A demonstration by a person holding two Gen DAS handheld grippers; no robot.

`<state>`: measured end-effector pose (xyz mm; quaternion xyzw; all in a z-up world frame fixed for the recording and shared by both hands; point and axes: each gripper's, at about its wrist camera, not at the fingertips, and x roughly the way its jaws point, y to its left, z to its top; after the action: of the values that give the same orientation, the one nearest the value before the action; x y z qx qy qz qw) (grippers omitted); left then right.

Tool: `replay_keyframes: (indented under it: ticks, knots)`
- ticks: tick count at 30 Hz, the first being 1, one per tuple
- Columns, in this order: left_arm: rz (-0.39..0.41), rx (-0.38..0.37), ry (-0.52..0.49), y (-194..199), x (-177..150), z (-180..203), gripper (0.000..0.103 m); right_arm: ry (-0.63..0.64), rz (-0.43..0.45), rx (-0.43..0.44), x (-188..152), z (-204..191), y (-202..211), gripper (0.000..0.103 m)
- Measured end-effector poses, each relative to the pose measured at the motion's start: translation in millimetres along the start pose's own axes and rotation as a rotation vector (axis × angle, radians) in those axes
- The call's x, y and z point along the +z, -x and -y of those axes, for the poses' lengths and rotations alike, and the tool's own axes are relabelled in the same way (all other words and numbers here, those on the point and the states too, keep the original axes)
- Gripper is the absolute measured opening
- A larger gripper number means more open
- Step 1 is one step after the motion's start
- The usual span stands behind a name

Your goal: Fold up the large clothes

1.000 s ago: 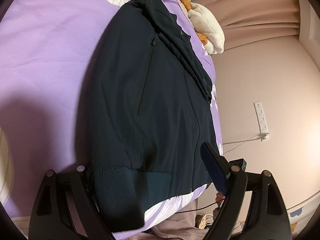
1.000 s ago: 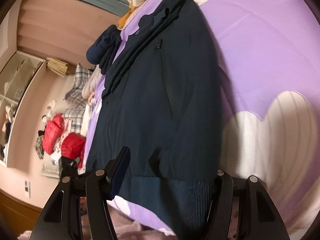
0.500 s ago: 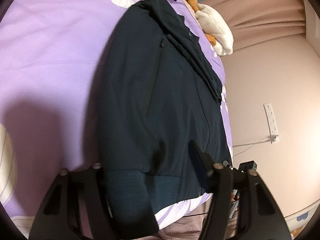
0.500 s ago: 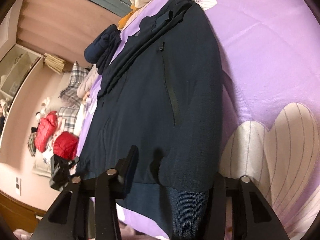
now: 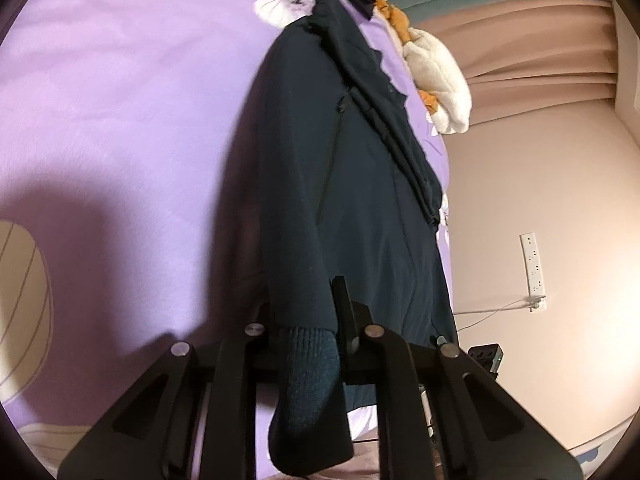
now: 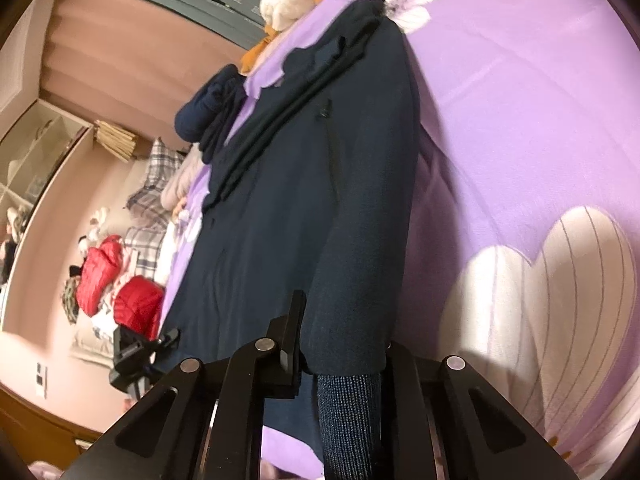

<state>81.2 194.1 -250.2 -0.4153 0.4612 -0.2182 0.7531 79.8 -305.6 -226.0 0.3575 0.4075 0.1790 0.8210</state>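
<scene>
So the big dark navy zip-up jacket (image 5: 360, 208) is laid out lengthwise on the bed with the lilac flower-print sheet (image 5: 120, 100), collar end far away by the white and orange plush toy (image 5: 440, 68), ribbed hem end nearest, right at the bed's edge. Starting on the left: the left tongs (image 5: 308, 320) have just been closing and are now pinched tight on the hem corner, with the ribbed knit band (image 5: 308, 364) bunched between the black fingers and drooping below them. Over on the right, the right tongs (image 6: 340, 344) have just been closing too and are clamped on the other hem corner, the ribbed cuff-like knit hanging down under the grip. As for how it'll handle, I'd guess soft and floppy but with some weight to it (looks like a thickish woven shell, not a tee), so it'll sag in the middle once lifted and drag on the sheet. The ribbing is the smart place to hold: thicker, grippier, less likely to slide out than the smooth body fabric. Both corners taken at the same level should keep the hem straight when it gets carried up toward the collar. One thing to watch is the loose sleeve (image 6: 288, 112) folded across the body, which could slip off sideways.
</scene>
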Motion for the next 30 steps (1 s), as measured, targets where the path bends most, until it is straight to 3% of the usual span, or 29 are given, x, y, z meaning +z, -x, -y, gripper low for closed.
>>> replay_keyframes:
  ticks: [4,14,18,30]
  knots:
    - [0.032,-0.032,-0.057,7,2,24,0.01,0.043,0.042,0.029,4,-18,5,0.015]
    - [0.071,-0.006,-0.239,12,18,79,0.01,0.146,0.105,0.101,22,-56,9,0.015]
    - [0.096,0.074,-0.296,11,19,95,0.01,0.166,0.123,0.119,28,-62,10,0.015]
    - [0.116,0.131,-0.395,7,13,120,0.01,0.182,0.13,0.133,26,-62,15,0.015]
